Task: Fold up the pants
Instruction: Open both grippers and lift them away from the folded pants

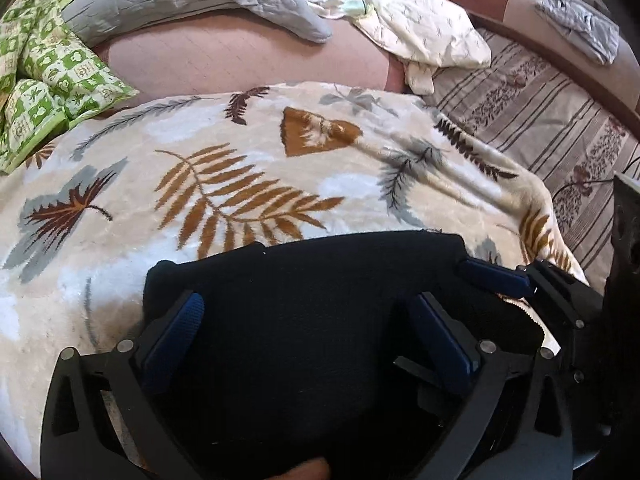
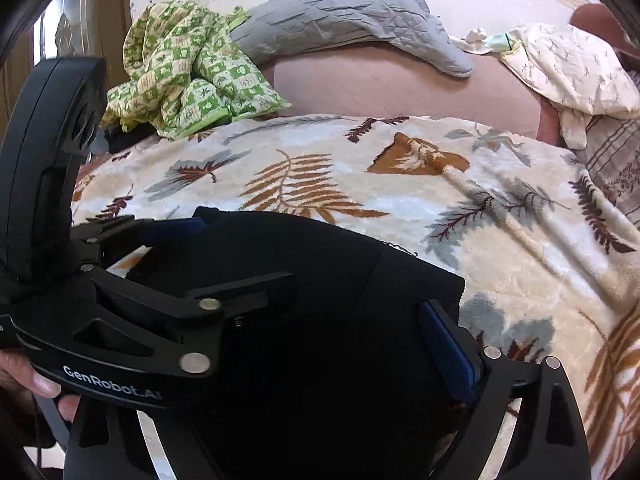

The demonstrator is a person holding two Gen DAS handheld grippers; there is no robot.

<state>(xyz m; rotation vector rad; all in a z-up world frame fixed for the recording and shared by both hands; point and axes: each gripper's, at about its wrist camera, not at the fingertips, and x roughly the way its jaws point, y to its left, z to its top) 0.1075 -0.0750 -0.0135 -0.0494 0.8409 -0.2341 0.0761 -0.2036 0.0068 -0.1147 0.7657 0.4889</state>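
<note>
Black pants (image 1: 312, 304) lie folded into a compact pile on a cream blanket with leaf prints (image 1: 224, 184), close to its near edge. My left gripper (image 1: 312, 332) hovers over the pile with its blue-padded fingers (image 1: 176, 332) spread wide, open, pants between them but not pinched. My right gripper (image 2: 320, 320) is also open over the same pants (image 2: 320, 272); its right blue pad (image 2: 448, 356) sits at the pile's right edge. The left gripper's body (image 2: 132, 312) crosses the right wrist view, hiding the right gripper's left finger. The right gripper's finger (image 1: 496, 276) shows at the pile's far right corner.
A green checked cloth (image 1: 44, 80) lies at the back left, a grey quilted pillow (image 1: 192, 0) behind, a cream printed cloth (image 1: 428, 36) at back right. A striped floral sheet (image 1: 540, 120) covers the right side. A pink headboard cushion (image 1: 240, 60) runs behind the blanket.
</note>
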